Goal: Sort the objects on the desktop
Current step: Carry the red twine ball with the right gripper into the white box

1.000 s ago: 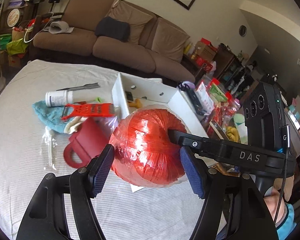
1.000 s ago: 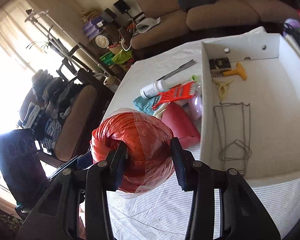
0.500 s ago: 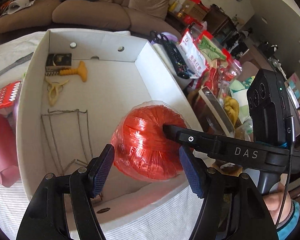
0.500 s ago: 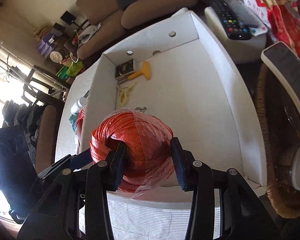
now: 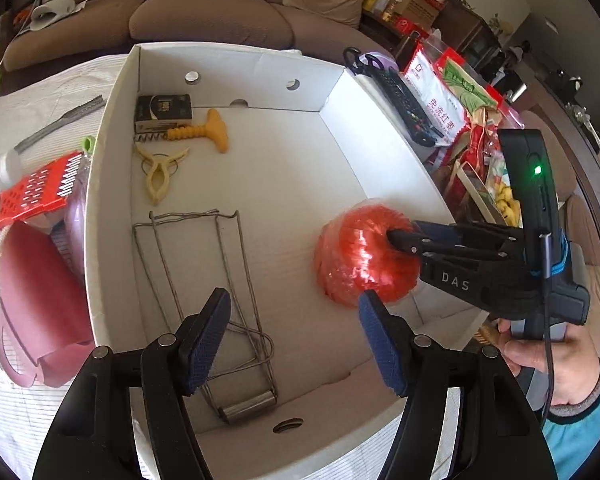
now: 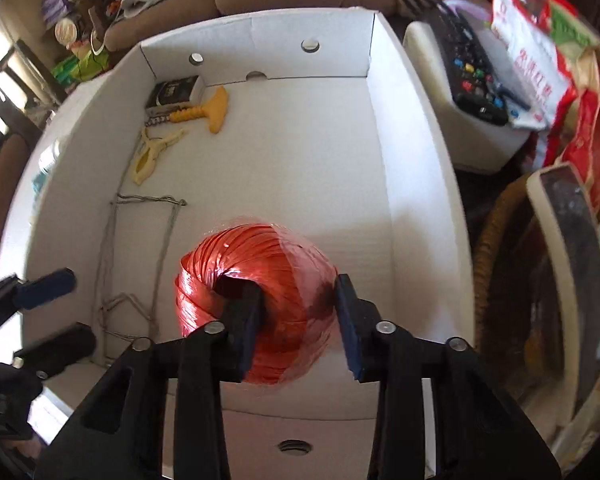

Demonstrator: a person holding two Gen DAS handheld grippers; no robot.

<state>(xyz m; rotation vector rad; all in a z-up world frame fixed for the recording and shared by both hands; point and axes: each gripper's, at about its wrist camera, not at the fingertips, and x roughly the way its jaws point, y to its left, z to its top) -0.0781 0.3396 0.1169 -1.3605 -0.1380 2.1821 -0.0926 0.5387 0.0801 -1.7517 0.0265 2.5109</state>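
Both wrist views look down, close, into the white box from its near wall; both share its floor.

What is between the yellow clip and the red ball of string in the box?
Only bare white box floor lies between the yellow clip and the red ball of string, shown in the right wrist view.

Glossy red plastic twine ball under clear film; matt white cardboard box; bare metal wire rack.
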